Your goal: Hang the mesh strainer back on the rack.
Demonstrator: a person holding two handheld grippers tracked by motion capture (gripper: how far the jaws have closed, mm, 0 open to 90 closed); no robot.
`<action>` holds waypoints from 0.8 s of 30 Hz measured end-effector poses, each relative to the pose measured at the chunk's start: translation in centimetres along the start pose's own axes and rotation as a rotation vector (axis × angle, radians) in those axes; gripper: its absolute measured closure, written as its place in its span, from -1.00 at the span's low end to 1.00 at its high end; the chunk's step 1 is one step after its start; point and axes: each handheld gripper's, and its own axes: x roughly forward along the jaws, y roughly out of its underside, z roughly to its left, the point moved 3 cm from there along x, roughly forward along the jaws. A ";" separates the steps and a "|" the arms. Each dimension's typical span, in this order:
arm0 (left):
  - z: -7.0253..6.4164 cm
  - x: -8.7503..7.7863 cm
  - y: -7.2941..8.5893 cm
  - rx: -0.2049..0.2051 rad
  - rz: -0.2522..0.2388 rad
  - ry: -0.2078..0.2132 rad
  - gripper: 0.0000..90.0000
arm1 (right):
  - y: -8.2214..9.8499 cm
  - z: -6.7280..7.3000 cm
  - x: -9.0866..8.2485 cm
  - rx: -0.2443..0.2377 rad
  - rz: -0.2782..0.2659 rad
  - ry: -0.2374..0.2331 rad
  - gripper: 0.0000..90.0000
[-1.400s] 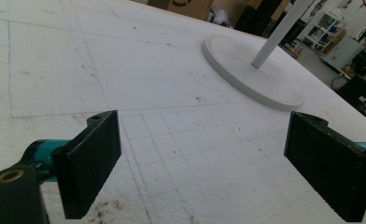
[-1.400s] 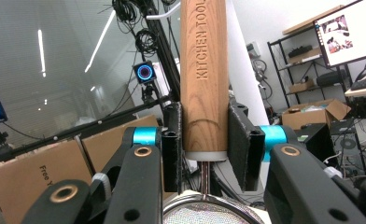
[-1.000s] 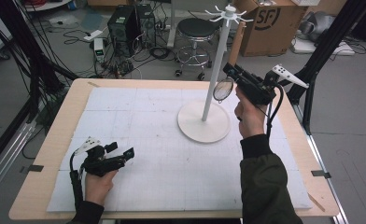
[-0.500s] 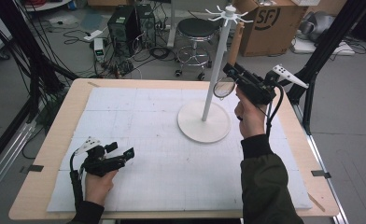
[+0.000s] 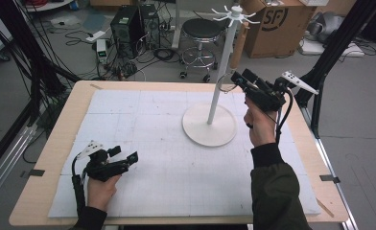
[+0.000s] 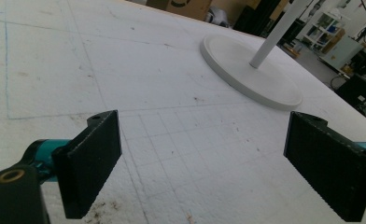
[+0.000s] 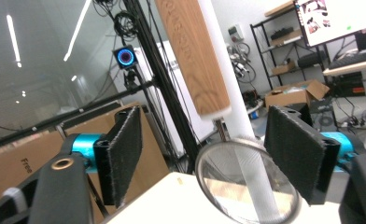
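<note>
Hanging from one of the top hooks of the white stand (image 5: 218, 91) is a strainer (image 7: 246, 186) with a wooden handle (image 7: 193, 56); its round mesh head sits low against the pole, between the two jaws of the right gripper (image 5: 239, 80). In the right gripper view these jaws are wide apart, and the mesh rim lies in the gap near the right jaw, but I cannot tell whether it touches the pad. The top of the handle is cut off there, so the hook is hidden. In the high view the strainer head is hard to make out, because the gripper covers most of it. The stand has a round base (image 5: 209, 125) on the white foam mat (image 5: 143, 120), right of centre and toward the far side. The left gripper (image 5: 128, 159) rests low at the near left of the mat, its jaws spread wide with nothing between them.
</note>
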 end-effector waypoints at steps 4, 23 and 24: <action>-0.1 0.0 0.0 0.005 0.001 -0.001 -0.74 | 0.5 0.0 -0.9 -0.015 0.033 0.011 -0.50; -0.7 0.1 0.0 0.027 0.004 0.013 -0.74 | 5.2 0.0 -4.5 -0.010 0.145 0.018 -0.64; -0.8 0.1 0.0 0.025 0.005 0.013 -0.74 | 5.5 0.0 -4.5 -0.011 0.155 0.023 -0.65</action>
